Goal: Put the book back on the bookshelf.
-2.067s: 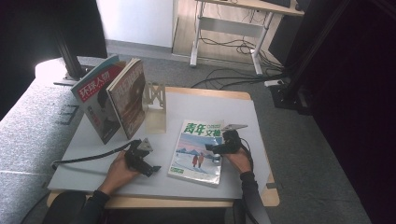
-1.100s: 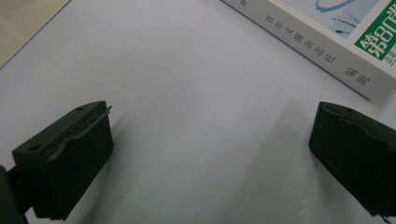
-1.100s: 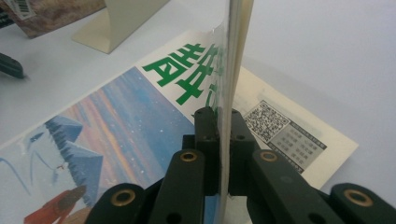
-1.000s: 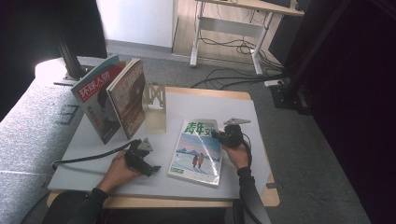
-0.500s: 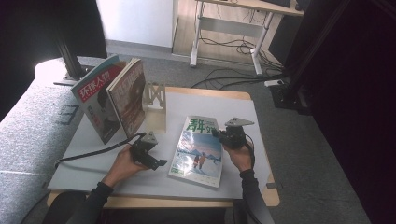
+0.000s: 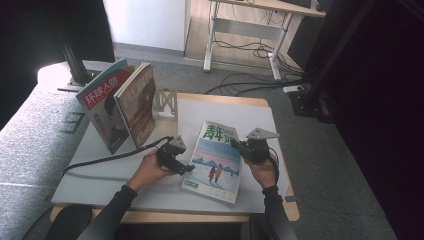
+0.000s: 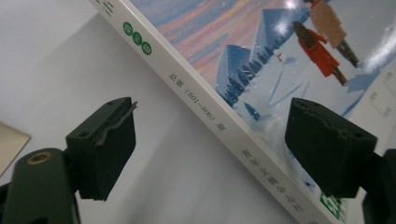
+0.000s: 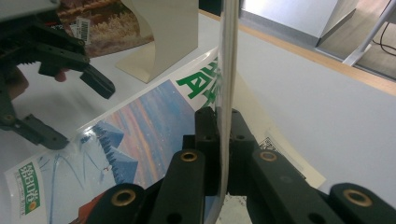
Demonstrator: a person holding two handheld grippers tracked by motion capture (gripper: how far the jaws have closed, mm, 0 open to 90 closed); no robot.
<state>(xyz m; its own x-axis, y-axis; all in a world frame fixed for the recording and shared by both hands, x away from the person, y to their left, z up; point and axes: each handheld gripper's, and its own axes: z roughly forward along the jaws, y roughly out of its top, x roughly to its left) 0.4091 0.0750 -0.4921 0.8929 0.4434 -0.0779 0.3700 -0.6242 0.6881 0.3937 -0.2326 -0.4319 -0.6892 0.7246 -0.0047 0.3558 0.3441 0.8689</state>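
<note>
High view first: your landmark is the white bookend rack [image 6: 166,101] at the far side of the desk [image 6: 235,107]. It holds two magazines standing on edge and leaning away to its left, a red-titled magazine [image 6: 102,107] outermost and a brown-covered magazine [image 6: 138,102] resting right against the rack.

Nearer to you than the rack, and a little to its right, lies the snow-scene magazine [image 6: 216,160] with the green title. Its right edge is lifted off the desk, while its left edge, the spine, stays low.

Your right gripper [image 6: 239,146] sits just right of that magazine, well right of the rack. In the right gripper view its jaws are pinched tight on the thin raised edge of the cover [image 8: 227,84], which stands almost upright between them. Your right hand [image 6: 262,170] comes in from below, wrist low, with the grey plate on top of the gripper.

Your left gripper [image 6: 186,168] lies nearer you than the rack, at the magazine's spine. In the left gripper view its jaws stand wide, one over the bare desk and one over the cover, with the spine [image 7: 219,126] running between them and untouched by either pad. These jaws have just been closing a little. Your left hand [image 6: 149,170] holds the gripper roughly level, pointing right toward the magazine.
</note>
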